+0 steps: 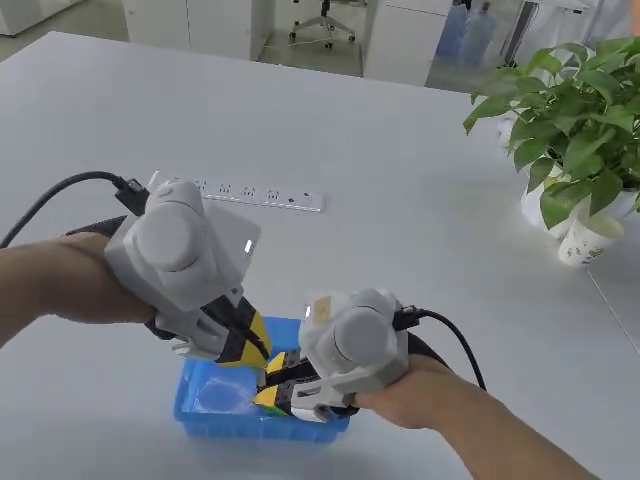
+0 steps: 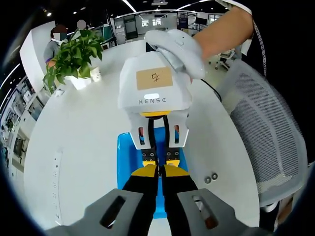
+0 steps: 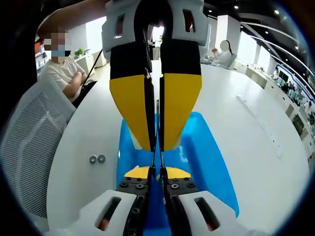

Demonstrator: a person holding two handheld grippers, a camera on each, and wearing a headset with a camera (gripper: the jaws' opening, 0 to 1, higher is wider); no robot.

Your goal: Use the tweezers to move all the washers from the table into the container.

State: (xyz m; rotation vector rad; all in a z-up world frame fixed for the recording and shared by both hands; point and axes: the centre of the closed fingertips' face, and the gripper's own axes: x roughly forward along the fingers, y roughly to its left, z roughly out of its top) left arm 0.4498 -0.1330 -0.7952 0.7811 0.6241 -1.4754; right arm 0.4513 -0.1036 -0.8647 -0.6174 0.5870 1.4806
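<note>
Left gripper [image 2: 157,169] and right gripper [image 3: 156,173] both closed, tips nearly meeting over the bin [image 3: 206,147]: I fear they'll clash, washers [image 3: 97,159] still outside.

Setting: open-plan office. Evidence: broad white counter [image 1: 400,150] with power strip [image 1: 240,190] near its middle, potted plant [image 1: 575,110] at its right edge; mesh office chair [image 2: 273,132]; swivel chair [image 1: 325,25] and white cabinets [image 1: 200,22] beyond far edge; ceiling strip lights [image 2: 129,5].
</note>
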